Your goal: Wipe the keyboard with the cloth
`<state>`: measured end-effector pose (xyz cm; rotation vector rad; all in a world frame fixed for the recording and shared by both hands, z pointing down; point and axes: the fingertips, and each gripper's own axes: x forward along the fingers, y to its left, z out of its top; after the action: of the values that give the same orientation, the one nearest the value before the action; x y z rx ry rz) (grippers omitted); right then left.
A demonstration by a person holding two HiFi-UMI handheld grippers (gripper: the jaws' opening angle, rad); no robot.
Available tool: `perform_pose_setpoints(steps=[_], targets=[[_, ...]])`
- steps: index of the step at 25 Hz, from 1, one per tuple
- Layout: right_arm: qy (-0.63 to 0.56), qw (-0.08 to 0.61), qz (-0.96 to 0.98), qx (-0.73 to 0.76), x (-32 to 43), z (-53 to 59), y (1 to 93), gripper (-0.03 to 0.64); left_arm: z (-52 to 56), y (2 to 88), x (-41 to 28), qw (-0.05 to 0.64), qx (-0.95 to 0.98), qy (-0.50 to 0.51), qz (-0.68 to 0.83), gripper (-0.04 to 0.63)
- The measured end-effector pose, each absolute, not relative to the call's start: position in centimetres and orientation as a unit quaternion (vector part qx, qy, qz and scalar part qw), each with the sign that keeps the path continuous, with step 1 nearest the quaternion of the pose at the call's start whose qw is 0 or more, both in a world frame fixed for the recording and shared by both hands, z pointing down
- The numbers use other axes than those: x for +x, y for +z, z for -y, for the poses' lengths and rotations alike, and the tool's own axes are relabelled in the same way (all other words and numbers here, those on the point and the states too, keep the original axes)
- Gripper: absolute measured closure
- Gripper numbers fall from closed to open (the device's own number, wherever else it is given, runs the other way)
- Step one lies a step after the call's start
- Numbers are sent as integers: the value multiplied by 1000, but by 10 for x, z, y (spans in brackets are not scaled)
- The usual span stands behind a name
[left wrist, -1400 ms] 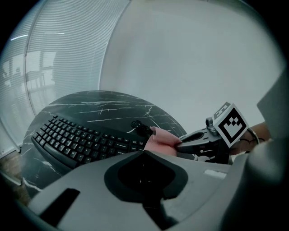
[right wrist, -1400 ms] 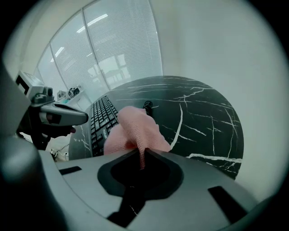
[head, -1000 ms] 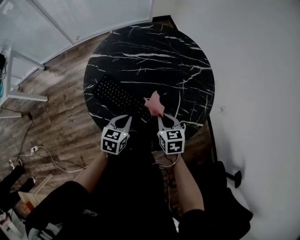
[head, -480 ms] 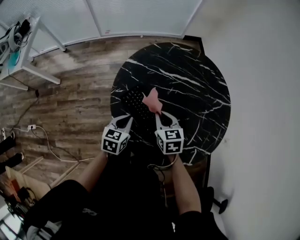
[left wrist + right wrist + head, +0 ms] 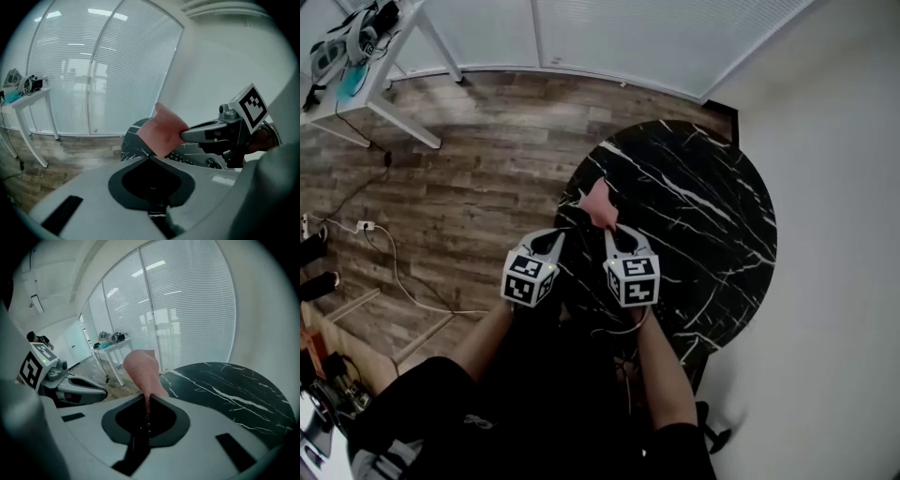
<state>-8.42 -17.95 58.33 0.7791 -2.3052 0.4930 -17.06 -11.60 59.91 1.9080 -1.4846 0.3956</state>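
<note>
While the right gripper (image 5: 146, 403) clamps its jaws tight on a fold of the pink cloth (image 5: 142, 372), the fabric stands up out of the tips like a little flag. From the head view the cloth (image 5: 598, 201) pokes out at 12 o'clock from that right gripper (image 5: 610, 229), right over the 9 o'clock edge of the round black marble table (image 5: 703, 216). Over to the left gripper (image 5: 150, 158): jaws drawn together, nothing between them, and it hangs at 9 o'clock of its partner, just beside it. Its own camera catches the cloth (image 5: 161, 133) at 12 o'clock, and a strip of dark keyboard (image 5: 187, 157) under the right gripper's arm at 3 o'clock. Whether cloth meets keys cannot be told. Further out, the wooden floor (image 5: 469, 169) spreads from the table's 9 o'clock side, with loose cables (image 5: 389, 258) trailing across it.
</note>
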Motion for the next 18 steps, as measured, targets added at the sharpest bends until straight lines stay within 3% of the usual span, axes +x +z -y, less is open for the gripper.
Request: perform_pose_setpoints(steps=[18], targets=[[209,463,815,277,-103,189,679,606,143,632,-222,371,719,164,565,595]])
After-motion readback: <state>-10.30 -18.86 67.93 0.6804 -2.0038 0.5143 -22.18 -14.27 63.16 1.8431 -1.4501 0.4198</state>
